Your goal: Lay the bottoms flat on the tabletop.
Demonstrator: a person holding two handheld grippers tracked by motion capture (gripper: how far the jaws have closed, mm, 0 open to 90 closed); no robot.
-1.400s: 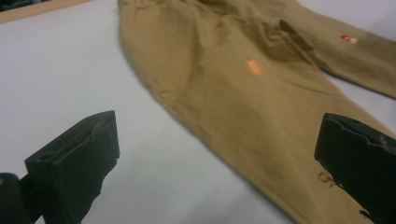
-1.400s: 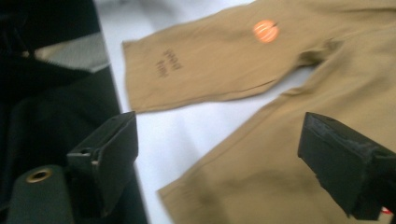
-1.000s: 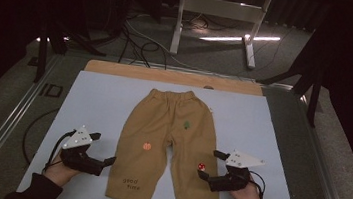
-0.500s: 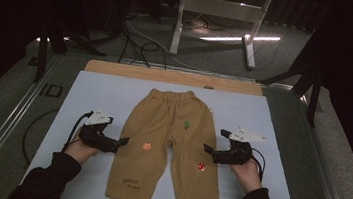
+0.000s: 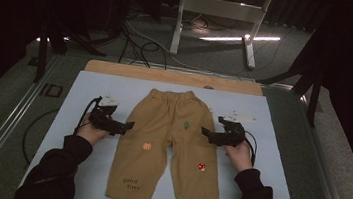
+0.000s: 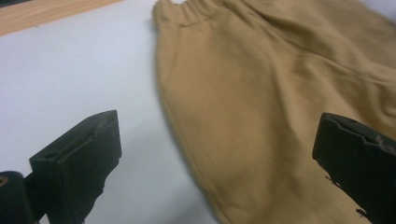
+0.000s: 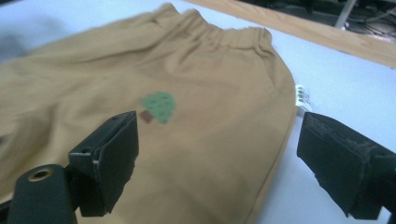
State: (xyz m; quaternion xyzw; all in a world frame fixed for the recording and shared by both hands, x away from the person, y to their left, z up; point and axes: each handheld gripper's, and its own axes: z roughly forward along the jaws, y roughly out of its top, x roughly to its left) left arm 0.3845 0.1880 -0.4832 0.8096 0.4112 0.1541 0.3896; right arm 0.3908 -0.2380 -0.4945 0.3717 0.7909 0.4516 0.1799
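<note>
The bench (image 5: 274, 191) is covered by a pale blue-white mat with a strip of bare wood along its far edge, and beyond it the room is dim: grey floor, a tangle of black cables (image 5: 135, 44), a white metal stand (image 5: 214, 13) and a bright streak of light on the floor. Going left to right, a black cable curls over the mat edge to the left tool (image 5: 128, 125), held low in a dark-sleeved hand, its jaws spread wide and holding nothing, straddling the outer side seam of the tan trousers (image 5: 169, 144) just below the waistband. The trousers lie flat in the middle of the mat, waistband away from the person, with a small green tree patch (image 5: 187, 125), an orange patch, a red mushroom and lettering on one leg. At the opposite side seam, the right tool (image 5: 204, 132) sits likewise wide open and empty, a white label (image 7: 302, 98) poking out beside it. Nothing lies between either tool and the cloth.
</note>
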